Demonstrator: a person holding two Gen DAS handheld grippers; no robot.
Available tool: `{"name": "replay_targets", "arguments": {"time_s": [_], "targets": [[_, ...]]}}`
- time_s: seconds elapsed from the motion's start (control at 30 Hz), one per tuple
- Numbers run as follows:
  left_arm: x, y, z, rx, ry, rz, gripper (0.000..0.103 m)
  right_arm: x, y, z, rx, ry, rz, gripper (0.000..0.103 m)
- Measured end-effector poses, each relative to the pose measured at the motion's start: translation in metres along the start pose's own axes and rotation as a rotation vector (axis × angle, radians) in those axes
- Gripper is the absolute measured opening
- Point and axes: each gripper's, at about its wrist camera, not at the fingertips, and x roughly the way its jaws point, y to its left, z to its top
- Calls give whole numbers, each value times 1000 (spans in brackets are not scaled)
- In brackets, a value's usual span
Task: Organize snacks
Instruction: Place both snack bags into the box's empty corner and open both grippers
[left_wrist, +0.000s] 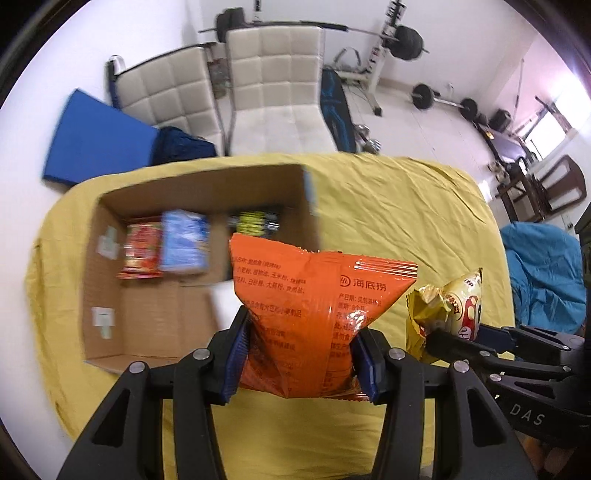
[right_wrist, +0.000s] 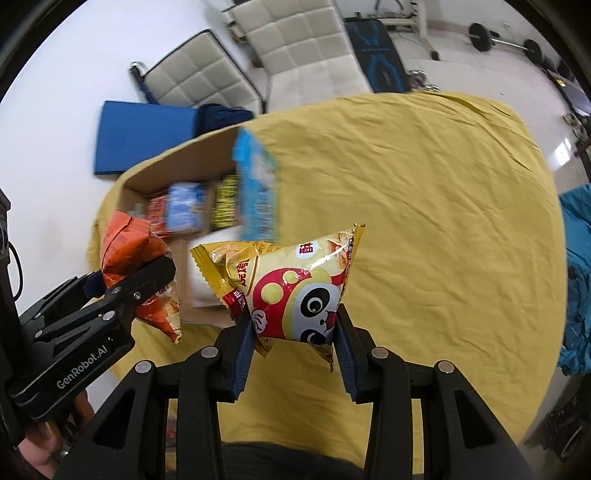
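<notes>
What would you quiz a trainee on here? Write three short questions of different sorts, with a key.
1. True or false: the cardboard box is empty.
2. Which packet does the left hand-held gripper hold? A orange packet B panda packet C blue packet
3. What colour is the cloth under the box?

Key: 1 false, packets lie inside; 2 A; 3 yellow.

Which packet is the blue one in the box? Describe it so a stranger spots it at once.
On the yellow-covered table stands an open cardboard box. At its far end the blue packet sits between a red packet and a yellow-and-black packet. It is the only pale blue one.
</notes>
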Motion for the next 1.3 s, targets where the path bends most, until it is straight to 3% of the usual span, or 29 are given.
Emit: {"name": "replay_targets", "arguments": {"time_s": [0.27,0.57,0.87,1.3], "targets": [[-1,103,-10,-68,6,76,47,38,100,9,-97,29,29,42],[49,185,-15,-153,107,80,47,126,174,13,-115,135,32,42],[112,219,-13,-191,259,14,47,198,185,13,-60,214,-4,42],[172,222,-20,-160,419,-36,48,236,175,6,17,232,-6,43]]}}
